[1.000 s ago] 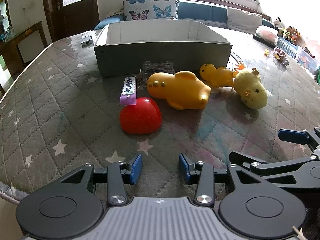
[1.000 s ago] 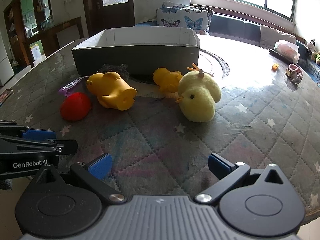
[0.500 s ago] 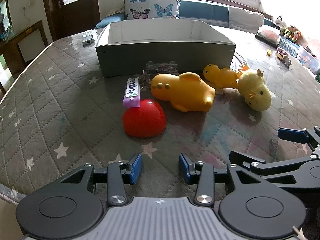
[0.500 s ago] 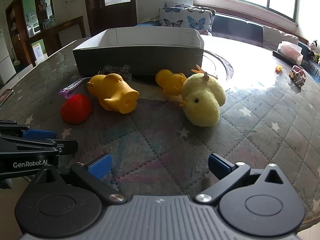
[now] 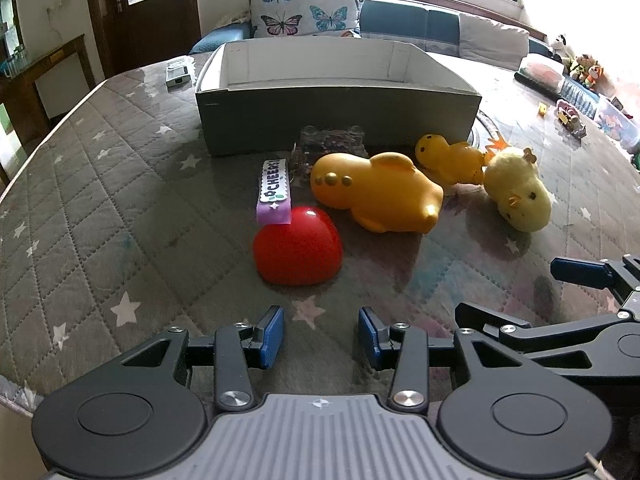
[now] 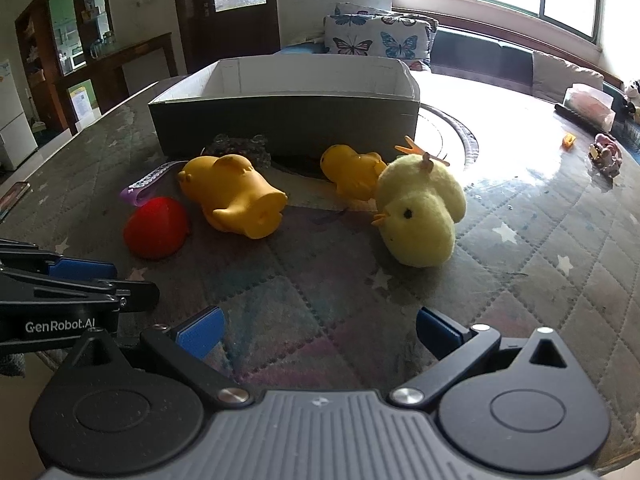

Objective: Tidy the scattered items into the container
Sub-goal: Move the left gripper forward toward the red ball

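A grey open box [image 5: 340, 120] [image 6: 288, 120] stands on the quilted table. In front of it lie a red dome-shaped toy [image 5: 298, 250] [image 6: 157, 233], a purple "CHEERS" tag [image 5: 274, 192], a large yellow rubber duck [image 5: 376, 198] [image 6: 234, 196], a small yellow rubber duck [image 5: 450, 158] [image 6: 352, 170], a fuzzy yellow chick [image 5: 518, 194] [image 6: 420, 216] and a clear glittery item [image 5: 332, 142]. My left gripper [image 5: 320, 336] is open and empty, just short of the red toy. My right gripper [image 6: 318, 334] is open wide and empty, short of the chick.
A small grey device [image 5: 177, 73] lies left of the box. Small toys [image 5: 570, 114] and bins sit at the table's far right. A sofa with butterfly pillows [image 5: 304, 16] is behind. The table's near edge [image 5: 16, 396] is close under my left gripper.
Both grippers have moved slightly forward toward the toys, which now look a bit nearer. Jaw openings are unchanged. No toy has moved.
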Motion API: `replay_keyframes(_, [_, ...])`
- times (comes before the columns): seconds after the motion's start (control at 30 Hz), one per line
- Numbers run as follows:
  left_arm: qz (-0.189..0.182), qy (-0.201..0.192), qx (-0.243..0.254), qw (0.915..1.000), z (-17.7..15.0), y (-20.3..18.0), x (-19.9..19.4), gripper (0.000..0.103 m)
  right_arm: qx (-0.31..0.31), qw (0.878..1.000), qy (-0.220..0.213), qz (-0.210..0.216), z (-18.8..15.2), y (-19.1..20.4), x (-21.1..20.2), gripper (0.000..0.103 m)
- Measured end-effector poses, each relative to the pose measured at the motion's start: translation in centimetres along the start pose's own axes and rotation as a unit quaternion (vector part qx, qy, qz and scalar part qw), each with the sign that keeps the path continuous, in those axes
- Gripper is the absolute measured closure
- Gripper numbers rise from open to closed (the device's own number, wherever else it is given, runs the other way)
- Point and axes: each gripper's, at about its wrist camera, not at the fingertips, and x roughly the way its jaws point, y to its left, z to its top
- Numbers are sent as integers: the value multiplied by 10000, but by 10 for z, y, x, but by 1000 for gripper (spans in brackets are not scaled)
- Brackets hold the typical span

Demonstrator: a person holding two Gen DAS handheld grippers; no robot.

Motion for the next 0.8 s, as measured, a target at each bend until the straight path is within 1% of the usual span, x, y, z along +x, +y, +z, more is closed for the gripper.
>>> replay_keyframes(0.3, [30, 15, -200, 9998, 9, 14, 4, 59, -63, 9999, -44, 102, 7, 2, 2, 1])
replay_keyframes(0.37, [23, -1, -235, 9997, 12, 17, 3, 59, -95, 9998, -40, 149, 9, 4, 3, 5])
replay_keyframes(0.5, [21, -86, -279, 9996, 18, 24, 1, 59, -165, 9995, -40, 276, 12, 8, 5, 7])
replay_keyframes(0.67, [-120, -127, -388, 9991, 27, 32, -1, 59, -286, 9983, -69, 511, 15, 16, 3, 12])
replay_keyframes(0.8, [-247, -97, -419, 9988, 34, 36, 0, 59, -482, 9955, -95, 815, 18, 28, 3, 15])
